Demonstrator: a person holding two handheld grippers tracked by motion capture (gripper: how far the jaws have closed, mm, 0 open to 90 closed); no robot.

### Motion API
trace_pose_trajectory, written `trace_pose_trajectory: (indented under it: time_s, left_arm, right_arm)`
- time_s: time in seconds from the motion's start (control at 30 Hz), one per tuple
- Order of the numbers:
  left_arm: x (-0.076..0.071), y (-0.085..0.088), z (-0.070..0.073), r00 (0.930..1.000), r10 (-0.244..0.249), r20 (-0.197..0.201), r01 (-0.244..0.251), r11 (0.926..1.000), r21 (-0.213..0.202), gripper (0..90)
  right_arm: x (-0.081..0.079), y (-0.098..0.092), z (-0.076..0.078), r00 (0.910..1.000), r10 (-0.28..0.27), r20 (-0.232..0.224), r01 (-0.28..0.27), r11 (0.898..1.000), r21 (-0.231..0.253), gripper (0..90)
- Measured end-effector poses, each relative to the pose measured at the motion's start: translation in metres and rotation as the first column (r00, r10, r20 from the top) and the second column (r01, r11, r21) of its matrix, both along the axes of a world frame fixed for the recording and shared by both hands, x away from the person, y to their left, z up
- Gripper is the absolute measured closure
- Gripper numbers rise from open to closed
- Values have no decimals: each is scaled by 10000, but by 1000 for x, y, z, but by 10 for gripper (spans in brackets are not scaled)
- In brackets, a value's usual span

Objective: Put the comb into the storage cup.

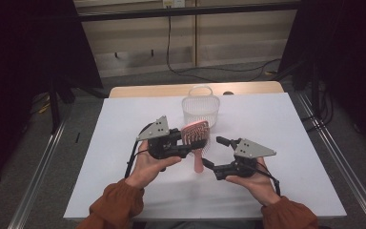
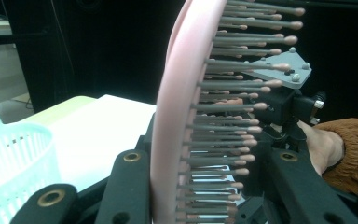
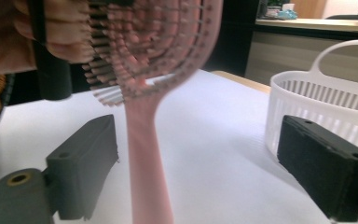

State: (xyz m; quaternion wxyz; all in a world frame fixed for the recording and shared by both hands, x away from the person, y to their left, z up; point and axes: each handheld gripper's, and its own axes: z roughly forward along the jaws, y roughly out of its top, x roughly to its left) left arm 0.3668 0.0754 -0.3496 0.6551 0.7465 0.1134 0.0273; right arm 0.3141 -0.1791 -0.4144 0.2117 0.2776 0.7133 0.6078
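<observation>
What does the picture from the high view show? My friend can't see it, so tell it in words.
A person's left gripper holds a pink hairbrush by its head above a white table, while the right gripper stands open beside the handle. A clear basket sits just behind them.

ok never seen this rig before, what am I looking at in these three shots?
No robot arm here: a person holds a hand-held two-jaw gripper in each hand at a table with a white top. The high view looks down from above the person's side. The other two pictures come from cameras riding on each gripper, looking along its black jaws.

On the table stands a white slotted basket with a handle. The left gripper is shut on the head of a pink hairbrush; in its own view the brush head sits between the jaws, bristles to the right. The right gripper is open, with the brush handle between its jaws but the pads clear of it.
</observation>
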Motion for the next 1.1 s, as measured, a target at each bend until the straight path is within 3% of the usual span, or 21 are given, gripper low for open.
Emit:
trace_pose_trajectory:
  time_s: [0.3, 0.73, 0.87, 0.97, 1.1]
  left_arm:
    - [3, 8, 3, 9994, 332, 31, -332, 9994, -79, 640]
    - [6, 16, 5, 9975, 708, -26, -708, 9975, -58, 640]
    - [6, 19, 6, 9969, 790, -16, -790, 9968, -82, 640]
    - [8, 21, 7, 9959, 902, -56, -902, 9958, -132, 641]
    - [9, 25, 9, 9956, 933, -60, -934, 9956, -128, 640]
  right_arm:
    - [0, -10, 1, 9963, -854, 115, 853, 9963, 111, 64]
    - [-2, -24, 5, 9762, -2158, 190, 2152, 9761, 295, 15]
    - [-6, -29, 6, 9705, -2393, 295, 2390, 9709, 147, 4]
    - [-9, -32, 7, 9693, -2459, 62, 2457, 9691, 206, 9]
    - [-12, -35, 8, 9619, -2719, 273, 2716, 9623, 156, 8]
